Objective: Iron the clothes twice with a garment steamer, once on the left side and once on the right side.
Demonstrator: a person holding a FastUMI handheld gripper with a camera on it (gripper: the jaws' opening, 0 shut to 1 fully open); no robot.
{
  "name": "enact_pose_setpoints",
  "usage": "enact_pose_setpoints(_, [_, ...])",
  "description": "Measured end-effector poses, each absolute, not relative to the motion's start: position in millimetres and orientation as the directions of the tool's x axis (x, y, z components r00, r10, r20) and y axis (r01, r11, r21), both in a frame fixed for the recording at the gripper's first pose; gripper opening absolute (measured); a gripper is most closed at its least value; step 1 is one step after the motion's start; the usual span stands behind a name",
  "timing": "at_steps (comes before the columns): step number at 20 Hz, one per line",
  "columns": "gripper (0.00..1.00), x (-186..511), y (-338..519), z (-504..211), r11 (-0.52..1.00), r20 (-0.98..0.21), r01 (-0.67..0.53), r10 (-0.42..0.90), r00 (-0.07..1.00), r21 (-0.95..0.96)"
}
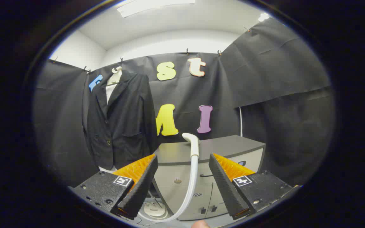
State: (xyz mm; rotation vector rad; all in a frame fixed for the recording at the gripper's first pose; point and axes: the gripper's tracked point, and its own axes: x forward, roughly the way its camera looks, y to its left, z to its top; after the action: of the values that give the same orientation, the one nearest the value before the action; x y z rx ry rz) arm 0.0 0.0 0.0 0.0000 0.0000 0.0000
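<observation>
Between the fingers: white curved steamer head point(191, 139) on its hose, untouched.
Gripper point(182, 169): jaws wide open, empty.
Beyond, left: dark hanging suit jacket point(122, 123), beside grey cabinet point(214, 148).

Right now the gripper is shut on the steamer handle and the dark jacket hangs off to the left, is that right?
Not quite: in the gripper view the gripper is open, its fingers apart either side of the steamer handle. The dark jacket does hang to the left.
</observation>
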Motion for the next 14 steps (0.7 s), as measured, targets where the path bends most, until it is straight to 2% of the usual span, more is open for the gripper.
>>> enact_pose_setpoints(14, [1.0,-9.3,-1.5,11.4,0.995,0.043,0.092,-0.09,0.995,-0.029])
